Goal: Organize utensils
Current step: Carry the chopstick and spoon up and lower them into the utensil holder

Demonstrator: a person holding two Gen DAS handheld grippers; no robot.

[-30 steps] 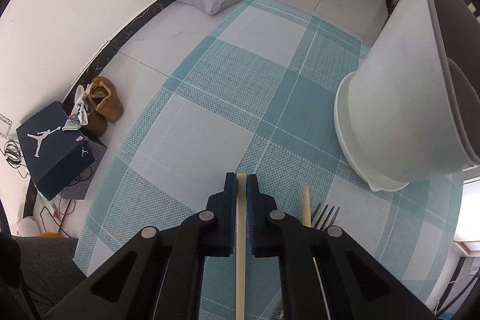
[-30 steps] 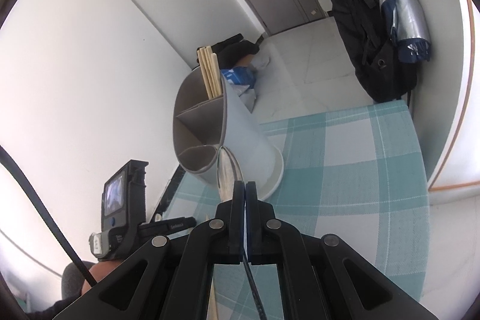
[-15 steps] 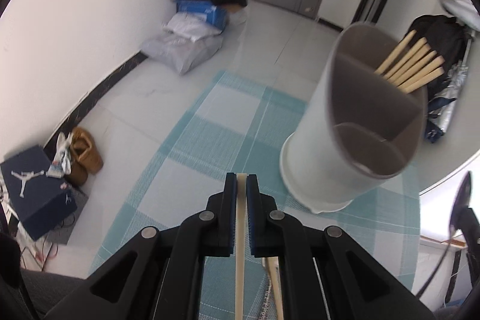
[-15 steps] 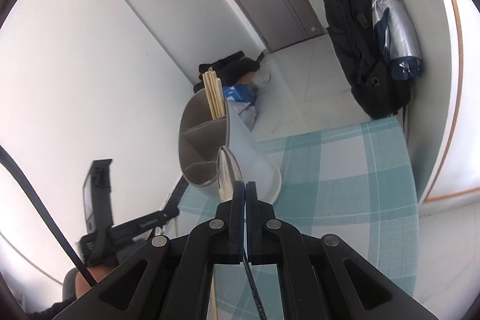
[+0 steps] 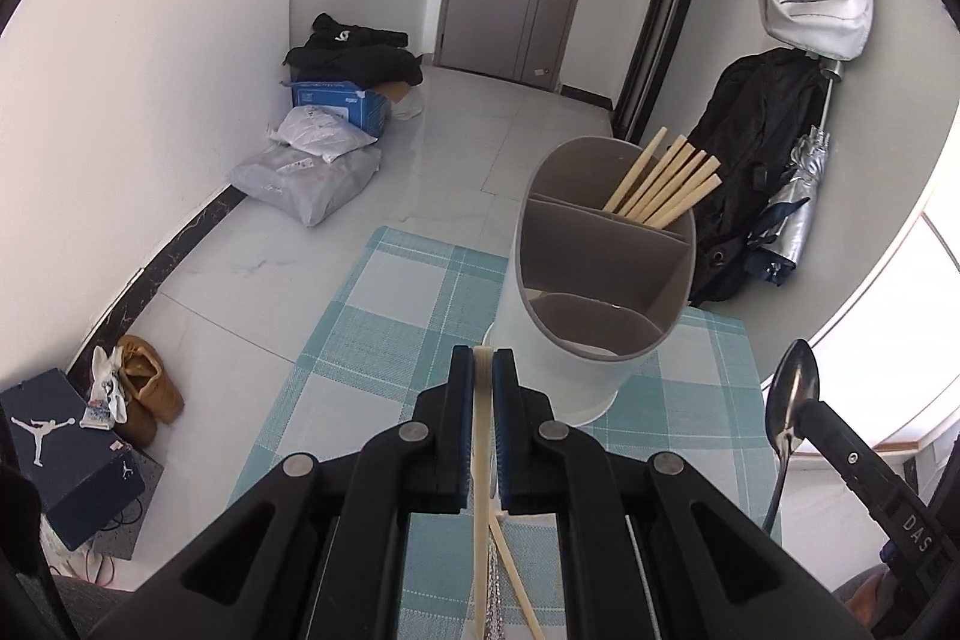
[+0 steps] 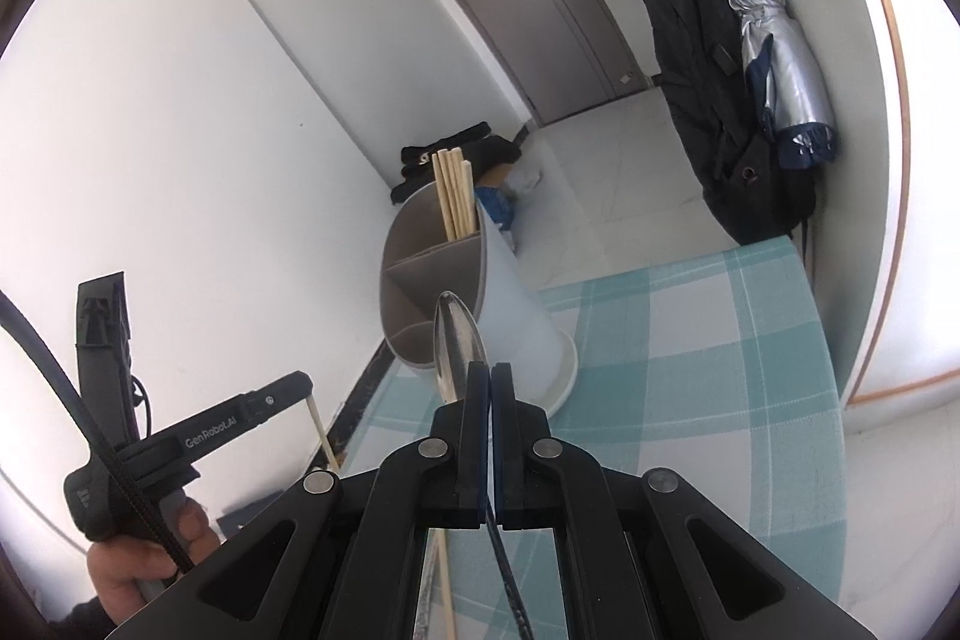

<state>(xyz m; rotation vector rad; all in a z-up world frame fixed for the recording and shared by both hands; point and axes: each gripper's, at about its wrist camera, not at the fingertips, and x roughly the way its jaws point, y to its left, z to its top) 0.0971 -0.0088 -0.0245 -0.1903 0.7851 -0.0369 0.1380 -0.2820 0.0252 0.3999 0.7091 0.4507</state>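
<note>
The left gripper [image 5: 483, 370] has its jaws clamped tight on a pale chopstick [image 5: 482, 436] that runs back between them. The right gripper [image 6: 491, 381] is pinched on the thin handle of a metal spoon [image 6: 457, 340], whose bowl sticks up just ahead of the jaws. Beyond both, the white holder [image 5: 591, 292] stands on the blue checked mat [image 5: 384, 340], with more chopsticks [image 5: 666, 187] leaning in its far compartment.

One holder [image 5: 600, 292], one spoon [image 5: 793, 400]
</note>
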